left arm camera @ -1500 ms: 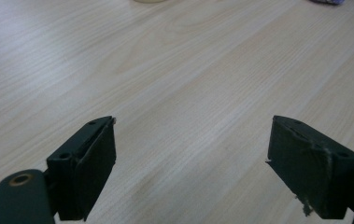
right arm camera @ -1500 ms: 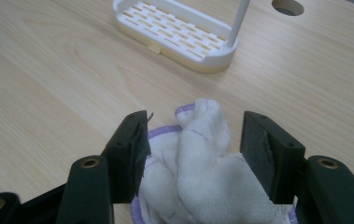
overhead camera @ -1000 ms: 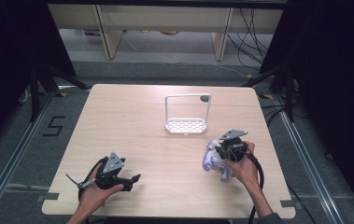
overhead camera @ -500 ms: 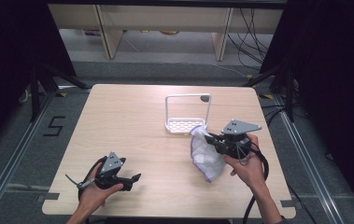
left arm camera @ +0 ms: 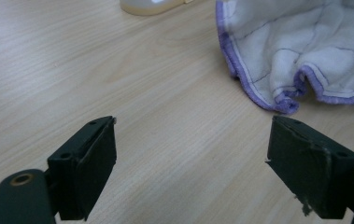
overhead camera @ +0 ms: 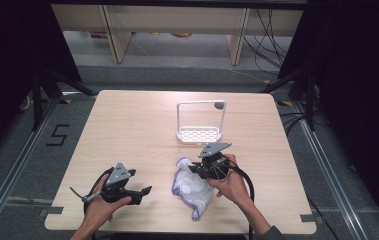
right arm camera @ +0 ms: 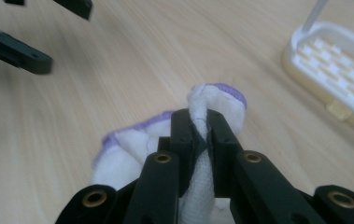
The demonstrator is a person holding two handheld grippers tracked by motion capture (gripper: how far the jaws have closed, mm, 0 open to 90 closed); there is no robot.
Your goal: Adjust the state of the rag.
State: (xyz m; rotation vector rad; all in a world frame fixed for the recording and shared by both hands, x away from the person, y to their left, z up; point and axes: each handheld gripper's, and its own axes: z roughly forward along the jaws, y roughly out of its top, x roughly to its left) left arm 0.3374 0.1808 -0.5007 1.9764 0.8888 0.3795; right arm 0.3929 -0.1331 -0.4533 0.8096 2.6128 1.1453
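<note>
While your right gripper [right arm camera: 198, 128] pinches a fold of the cloth [overhead camera: 193, 184] tight between its black jaws, the rest of it droops onto the table [overhead camera: 127, 130] just left of that hand; soft white terry, purple stitched hem, crumpled. Your left gripper [overhead camera: 129, 189] rests near the front edge, jaws wide apart, nothing between them. Pale wood-grain tabletop, matte. White plastic rack [overhead camera: 200, 122] with a slotted base and thin upright frame stands mid-table. Grey floor, black drapes either side
</note>
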